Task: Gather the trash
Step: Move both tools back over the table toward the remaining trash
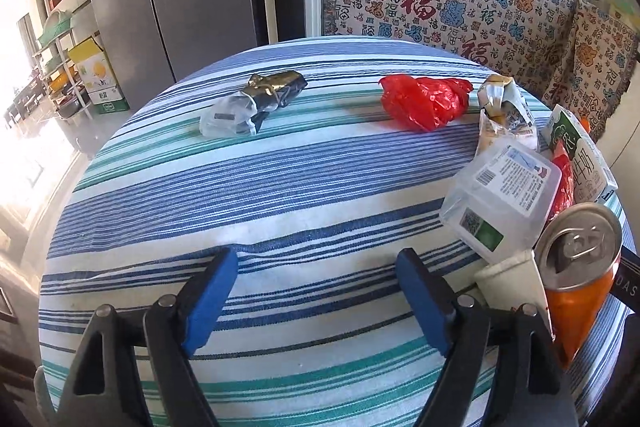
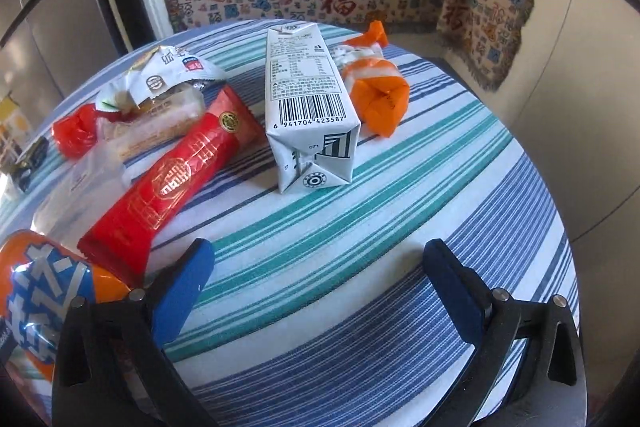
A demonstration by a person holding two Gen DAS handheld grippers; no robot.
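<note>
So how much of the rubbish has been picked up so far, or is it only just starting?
Nothing looks collected yet. Both the left gripper and right gripper are open and empty above the striped tablecloth. Still lying there: the milk carton, red wrapper, orange wrapper, orange can, red plastic bag, clear plastic tub and dark wrapper. No bin shows in either view.

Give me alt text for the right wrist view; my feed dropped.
The open right gripper hovers over a striped tablecloth, facing a white milk carton lying on its side. A red foil wrapper lies left of it, an orange plastic bag right, an orange drink can at near left.
</note>
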